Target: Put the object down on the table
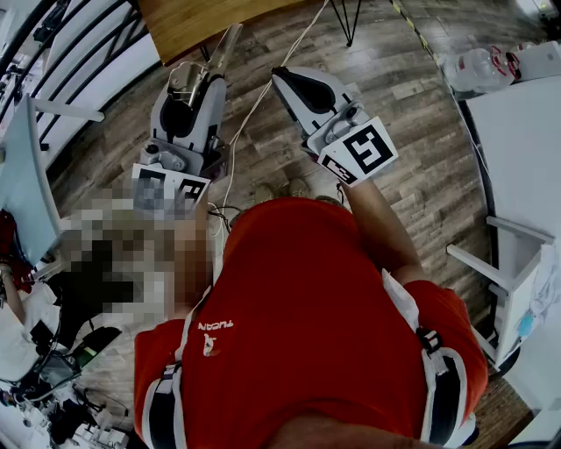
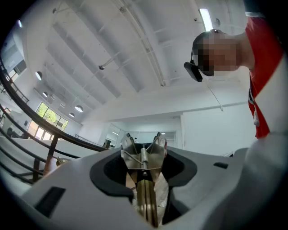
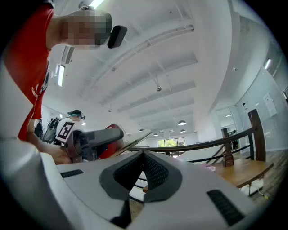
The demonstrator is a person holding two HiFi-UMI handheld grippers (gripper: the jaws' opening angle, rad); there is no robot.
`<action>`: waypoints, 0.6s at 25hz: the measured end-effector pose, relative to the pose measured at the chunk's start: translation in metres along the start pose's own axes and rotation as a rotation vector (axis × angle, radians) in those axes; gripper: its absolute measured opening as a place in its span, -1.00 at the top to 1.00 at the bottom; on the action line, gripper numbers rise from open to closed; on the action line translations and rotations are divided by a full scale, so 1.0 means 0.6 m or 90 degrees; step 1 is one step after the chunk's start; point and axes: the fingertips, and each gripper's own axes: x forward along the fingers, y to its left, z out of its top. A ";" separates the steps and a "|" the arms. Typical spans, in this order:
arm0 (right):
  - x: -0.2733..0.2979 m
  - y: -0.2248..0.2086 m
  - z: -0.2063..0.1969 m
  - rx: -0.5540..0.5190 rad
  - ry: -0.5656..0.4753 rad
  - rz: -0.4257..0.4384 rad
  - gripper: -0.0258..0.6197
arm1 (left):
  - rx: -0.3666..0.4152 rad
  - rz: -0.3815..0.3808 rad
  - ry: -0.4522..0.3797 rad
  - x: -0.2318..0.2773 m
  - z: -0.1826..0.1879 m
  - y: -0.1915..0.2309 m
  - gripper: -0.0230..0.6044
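left tool [image 1: 195, 81]: clamped on a spring-loaded metal clip [image 2: 143, 157]. No idea what it really is, it might be tongs or a nutcracker. The pads pinch its brassy handles and the sprung end pokes out past the tips.
right tool [image 3: 143, 158]: pads pressed together with nothing between them, hanging just right of the left tool.
where the clip is: up in the air in the left tool's pinch, nose tipped a bit above level, over the wooden floor [image 1: 394, 105] and not over any surface.
tabletop [image 1: 197, 22]: the wooden one sits ahead of the left tool, past its tips. Only a corner of it shows from the head view.
step in hand: I'd say this is the carry, so the put-down hasn't really begun.
how to do it well: reach forward until the clip is properly over the tabletop, not just the edge. Tip the nose down to about level and lower until the clip rests on the wood, then spread the pads.
watch out: letting go early would drop it on the floor. The metal looks slick and top-heavy, so I'd ease off slowly.
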 end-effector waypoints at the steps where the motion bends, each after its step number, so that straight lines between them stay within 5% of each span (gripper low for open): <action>1: 0.002 0.001 -0.001 0.001 0.000 0.001 0.85 | -0.001 0.000 0.000 -0.001 0.000 0.003 0.32; 9: 0.009 0.012 -0.001 0.006 -0.010 -0.014 0.84 | -0.005 -0.001 -0.001 -0.017 0.001 0.016 0.32; 15: 0.068 0.009 -0.022 0.009 0.009 -0.035 0.84 | -0.022 -0.013 0.004 -0.016 0.003 0.087 0.32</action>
